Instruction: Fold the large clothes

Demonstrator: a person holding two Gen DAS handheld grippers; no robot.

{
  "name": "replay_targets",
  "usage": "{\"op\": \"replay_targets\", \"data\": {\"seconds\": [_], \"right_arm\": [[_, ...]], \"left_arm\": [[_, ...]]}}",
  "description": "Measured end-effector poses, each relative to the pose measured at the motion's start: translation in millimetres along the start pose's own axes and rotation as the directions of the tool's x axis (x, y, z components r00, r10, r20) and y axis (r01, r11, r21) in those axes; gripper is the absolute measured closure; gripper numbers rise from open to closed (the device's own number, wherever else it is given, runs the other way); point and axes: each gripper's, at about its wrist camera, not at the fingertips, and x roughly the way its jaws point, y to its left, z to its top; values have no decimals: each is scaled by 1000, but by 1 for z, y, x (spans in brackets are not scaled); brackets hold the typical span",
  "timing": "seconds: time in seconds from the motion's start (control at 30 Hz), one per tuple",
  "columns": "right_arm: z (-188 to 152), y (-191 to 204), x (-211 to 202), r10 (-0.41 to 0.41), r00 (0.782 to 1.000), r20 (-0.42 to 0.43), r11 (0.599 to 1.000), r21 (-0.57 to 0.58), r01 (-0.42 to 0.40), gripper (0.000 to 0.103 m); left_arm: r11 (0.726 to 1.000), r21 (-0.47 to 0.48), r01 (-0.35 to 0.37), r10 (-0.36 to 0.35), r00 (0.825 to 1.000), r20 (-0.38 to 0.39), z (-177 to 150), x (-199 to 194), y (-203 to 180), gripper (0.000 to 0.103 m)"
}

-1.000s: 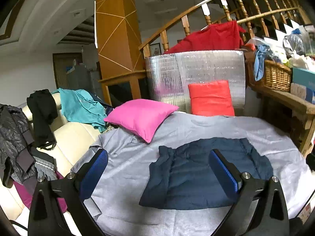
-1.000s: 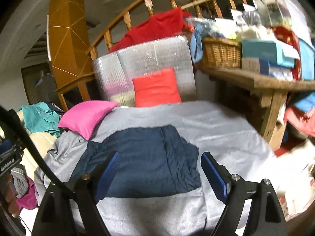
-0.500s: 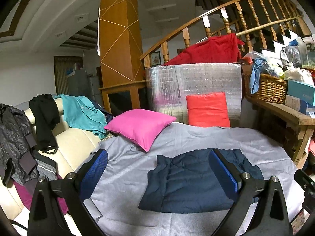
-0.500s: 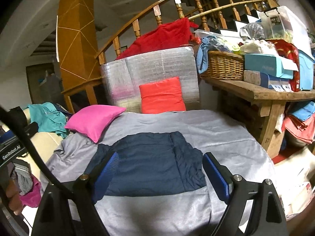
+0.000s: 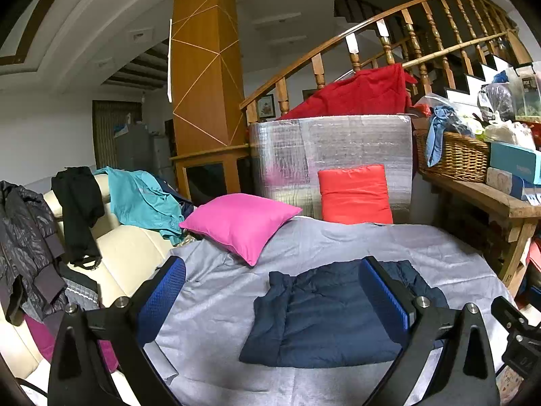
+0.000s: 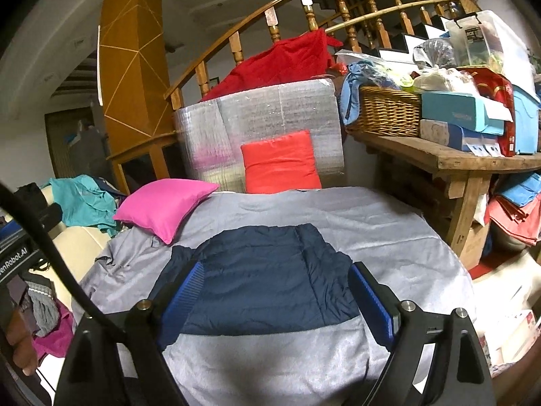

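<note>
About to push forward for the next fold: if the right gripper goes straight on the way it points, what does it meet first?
Most likely the folded navy jacket on the grey sheet; the open right gripper points slightly down at it. Depth is unclear.

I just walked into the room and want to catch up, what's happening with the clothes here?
A person is folding clothes with a handheld gripper in each hand. A navy jacket lies folded into a compact rectangle on the grey sheet. The left gripper and right gripper both hang open above it, holding nothing. A pink pillow sits at the sheet's far left; more clothes lie draped over the cream sofa.
</note>
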Motion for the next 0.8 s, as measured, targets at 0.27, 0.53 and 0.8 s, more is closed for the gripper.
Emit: {"op": "replay_targets", "data": {"seconds": [0.27,0.53,0.8], "right_arm": [[-3,3,1,10,1000,-5,1000,-6,-10,14],[-2,2,1,14,1000,-2,1000,-10,-14,14],[-2,9,-1,10,1000,3,1000,-28,-10,14]], "left_arm": [[1000,-3,-5,5,1000,-2,0,-2,0,1],[1000,-4,-8,8,1000,-4,-2,-3,1,1],[1000,-11,-6,6,1000,-1,-3,-5,6,1]]}}
